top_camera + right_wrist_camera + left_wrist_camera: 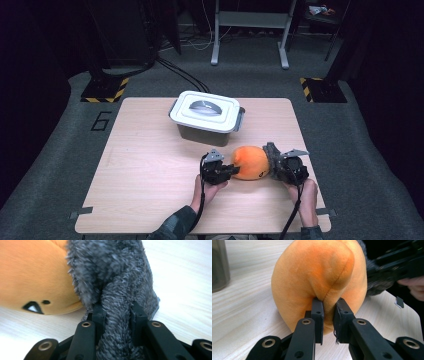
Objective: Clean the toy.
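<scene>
Plush toy (250, 162) pinched between both grippers

The orange plush toy (317, 282) is cut off at the left gripper view's top edge.

Black two-jaw grippers w/ brass-ringed screw holes, grey triangular top plates, black cables, camo sleeve (175, 225)

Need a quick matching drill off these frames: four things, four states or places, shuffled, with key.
1. left gripper
2. right gripper
3. orange plush toy
4. lidded box

A. shut on grey fuzzy part
B. lies on the table between both grippers
C. stands behind the toy, lid on
D. pinches an orange fold

Pairs: 1-D, 2-A, 3-B, 4-C
</scene>
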Demonstrator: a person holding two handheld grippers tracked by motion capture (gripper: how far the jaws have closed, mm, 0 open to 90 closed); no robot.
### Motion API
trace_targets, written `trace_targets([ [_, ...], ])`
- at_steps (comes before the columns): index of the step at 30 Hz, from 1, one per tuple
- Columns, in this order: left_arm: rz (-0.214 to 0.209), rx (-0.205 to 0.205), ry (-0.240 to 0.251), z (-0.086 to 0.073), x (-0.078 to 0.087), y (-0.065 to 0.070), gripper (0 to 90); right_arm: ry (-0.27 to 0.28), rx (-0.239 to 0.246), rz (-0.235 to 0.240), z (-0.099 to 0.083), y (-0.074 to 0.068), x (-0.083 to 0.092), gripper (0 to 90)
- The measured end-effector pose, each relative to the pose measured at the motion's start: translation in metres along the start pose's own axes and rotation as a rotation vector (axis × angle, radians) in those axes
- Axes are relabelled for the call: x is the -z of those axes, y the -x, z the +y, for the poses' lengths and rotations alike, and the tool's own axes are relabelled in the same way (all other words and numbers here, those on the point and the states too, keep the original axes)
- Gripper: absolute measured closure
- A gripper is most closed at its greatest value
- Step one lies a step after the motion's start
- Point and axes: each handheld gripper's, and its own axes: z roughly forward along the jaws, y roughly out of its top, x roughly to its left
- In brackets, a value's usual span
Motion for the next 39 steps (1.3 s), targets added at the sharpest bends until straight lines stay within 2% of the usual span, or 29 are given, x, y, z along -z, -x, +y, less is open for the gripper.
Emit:
trace_targets([
  [2, -0.003, 0.006, 0.002, 0.0, 0.0, 0.0, 79.8, 0.031, 0.004, -0.004, 0.003, -0.003, 0.014, 71.0],
  [5, -0.001, -0.006, 0.001, 0.001, 0.0, 0.002, 79.9, 0.081, 0.044, 0.007, 0.011, -0.011, 0.034, 70.9],
  [7, 0.001, -0.01, -0.001, 0.001, 0.0, 0.003, 79.8, 0.116, 0.075, 0.034, 0.017, -0.021, 0.044, 70.9],
  [9, 0.002, -0.013, 0.001, 0.002, 0.0, 0.003, 79.7, 0.127, 0.106, 0.056, 0.023, -0.034, 0.05, 70.9],
  [12, 0.003, -0.024, -0.005, 0.004, 0.0, 0.003, 79.7, 0.128, 0.147, 0.081, 0.029, -0.048, 0.048, 70.8],
  [16, 0.007, -0.019, -0.007, 0.004, -0.001, 0.002, 79.6, 0.116, 0.186, 0.077, 0.033, -0.06, 0.036, 70.8],
  [21, 0.008, -0.018, -0.004, 0.005, -0.002, 0.002, 79.5, 0.114, 0.172, 0.081, 0.034, -0.058, 0.029, 70.8],
  [26, 0.003, -0.029, -0.01, 0.006, -0.002, 0.003, 79.6, 0.15, 0.178, 0.088, 0.034, -0.06, 0.041, 70.8],
  [27, 0.001, -0.021, -0.003, 0.006, -0.003, 0.004, 79.6, 0.161, 0.18, 0.092, 0.035, -0.062, 0.043, 70.8],
  [28, 0.004, -0.027, -0.005, 0.006, -0.003, 0.005, 79.6, 0.165, 0.196, 0.095, 0.036, -0.064, 0.043, 70.7],
  [31, 0.005, -0.028, -0.007, 0.007, -0.004, 0.005, 79.7, 0.137, 0.214, 0.071, 0.039, -0.069, 0.036, 70.9],
  [35, 0.003, -0.029, -0.016, 0.007, -0.004, 0.003, 79.7, 0.124, 0.198, 0.071, 0.038, -0.064, 0.029, 71.1],
  [38, 0.0, -0.019, -0.014, 0.007, -0.004, 0.003, 79.7, 0.113, 0.186, 0.05, 0.036, -0.056, 0.028, 71.1],
  [39, 0.0, -0.023, -0.014, 0.007, -0.004, 0.003, 79.7, 0.11, 0.166, 0.056, 0.034, -0.053, 0.027, 71.1],
])
